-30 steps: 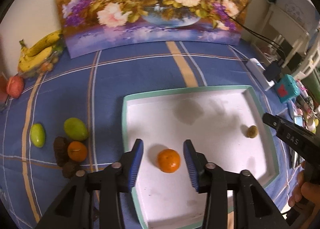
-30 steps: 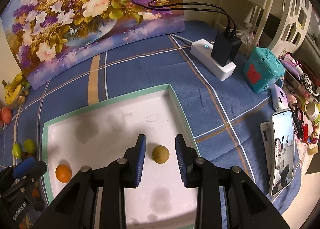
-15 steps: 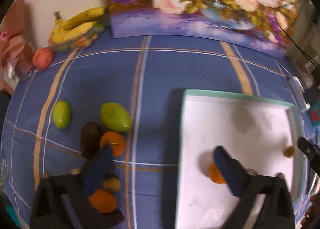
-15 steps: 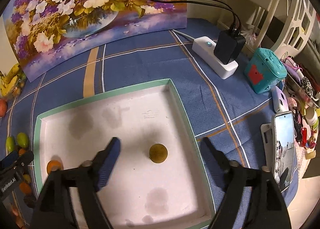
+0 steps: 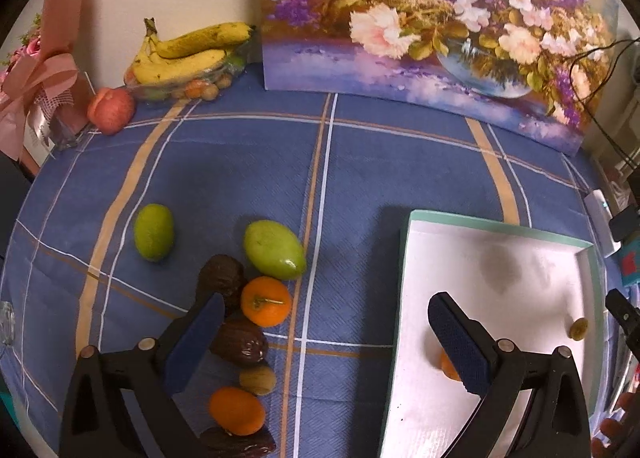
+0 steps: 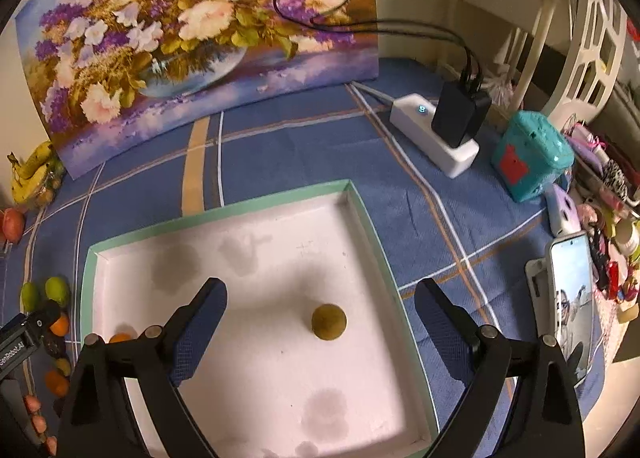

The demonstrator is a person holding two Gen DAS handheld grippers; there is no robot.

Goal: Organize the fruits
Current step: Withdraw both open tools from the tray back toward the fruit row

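The left tongs (image 5: 324,342) are wide open with nothing between them, above the blue tabletop (image 5: 360,161) beside the white tray (image 5: 404,298). The right tongs (image 6: 320,322) have just been opening; a small brownish fruit (image 6: 329,321) lies free between them in the tray. An orange (image 5: 448,368) lies there too.

The right hand-held gripper (image 6: 320,322) hangs over the green-rimmed white tray (image 6: 224,211), its jaws just opened wide, with a small brownish-green round fruit (image 6: 329,321) lying loose on the tray floor between them, touching neither pad. At the tray's near left an orange fruit (image 6: 119,337) peeks from behind the left finger.
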